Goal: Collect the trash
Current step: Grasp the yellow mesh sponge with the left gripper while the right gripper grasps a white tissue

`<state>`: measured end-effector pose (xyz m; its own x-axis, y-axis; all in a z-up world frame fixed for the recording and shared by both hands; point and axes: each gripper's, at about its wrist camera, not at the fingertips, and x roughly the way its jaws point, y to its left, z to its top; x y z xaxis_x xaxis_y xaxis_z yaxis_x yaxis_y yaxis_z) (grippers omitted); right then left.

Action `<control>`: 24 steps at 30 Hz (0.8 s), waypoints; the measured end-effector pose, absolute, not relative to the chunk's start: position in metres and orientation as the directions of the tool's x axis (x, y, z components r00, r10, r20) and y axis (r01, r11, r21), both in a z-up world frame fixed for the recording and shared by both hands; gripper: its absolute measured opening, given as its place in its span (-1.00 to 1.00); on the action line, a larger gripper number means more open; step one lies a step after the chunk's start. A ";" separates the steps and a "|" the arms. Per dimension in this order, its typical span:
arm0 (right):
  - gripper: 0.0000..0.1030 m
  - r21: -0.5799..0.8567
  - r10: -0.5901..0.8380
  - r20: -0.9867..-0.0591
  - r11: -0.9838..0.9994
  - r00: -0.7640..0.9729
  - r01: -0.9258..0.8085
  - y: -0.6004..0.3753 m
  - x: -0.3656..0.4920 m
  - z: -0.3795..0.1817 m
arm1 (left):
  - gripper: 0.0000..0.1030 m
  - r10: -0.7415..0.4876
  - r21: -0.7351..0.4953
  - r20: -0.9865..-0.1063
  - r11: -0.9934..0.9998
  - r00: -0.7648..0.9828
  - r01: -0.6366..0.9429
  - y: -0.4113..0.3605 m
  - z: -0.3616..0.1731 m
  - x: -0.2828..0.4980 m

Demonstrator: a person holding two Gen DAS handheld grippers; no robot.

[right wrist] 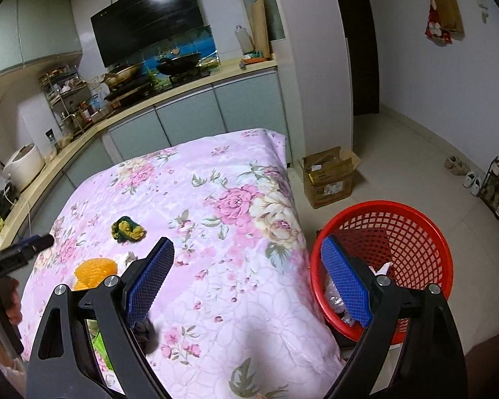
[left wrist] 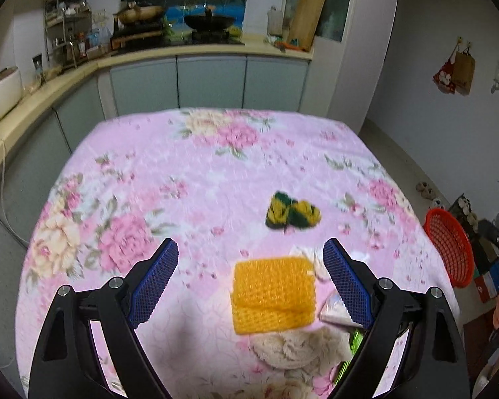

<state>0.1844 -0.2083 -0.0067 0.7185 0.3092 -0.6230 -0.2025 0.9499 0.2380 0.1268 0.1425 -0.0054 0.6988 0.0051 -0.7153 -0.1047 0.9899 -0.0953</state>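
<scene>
An orange mesh pad [left wrist: 273,294] lies on the pink floral cloth [left wrist: 169,179], between the left gripper's [left wrist: 250,254] wide-open, empty fingers, with white tissue [left wrist: 296,349] just beside it and a yellow-green scrap [left wrist: 292,213] farther off. The right gripper [right wrist: 248,254] hangs spread and empty over the cloth's edge, beside the red basket [right wrist: 415,232] on the floor.

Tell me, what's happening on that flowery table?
A person is tidying up trash with a gripper in each hand. Both are open and empty. The left gripper hangs over the orange foam net, with white scraps beside it and a green-and-yellow crumpled wrapper farther back. The right gripper straddles the table edge beside the red basket, which already holds some bits.
</scene>
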 end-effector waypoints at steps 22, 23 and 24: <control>0.69 0.235 0.301 -0.671 0.953 0.678 -0.190 -0.193 0.195 -0.025 | 0.66 -0.111 -0.166 -0.790 0.986 0.603 -0.036 0.127 -0.076 0.157; 0.69 0.234 0.301 -0.673 0.953 0.676 -0.191 -0.193 0.196 -0.026 | 0.66 -0.108 -0.170 -0.787 0.985 0.607 -0.044 0.129 -0.075 0.157; 0.69 0.233 0.301 -0.675 0.953 0.674 -0.193 -0.191 0.197 -0.027 | 0.66 -0.108 -0.173 -0.786 0.984 0.609 -0.049 0.131 -0.075 0.157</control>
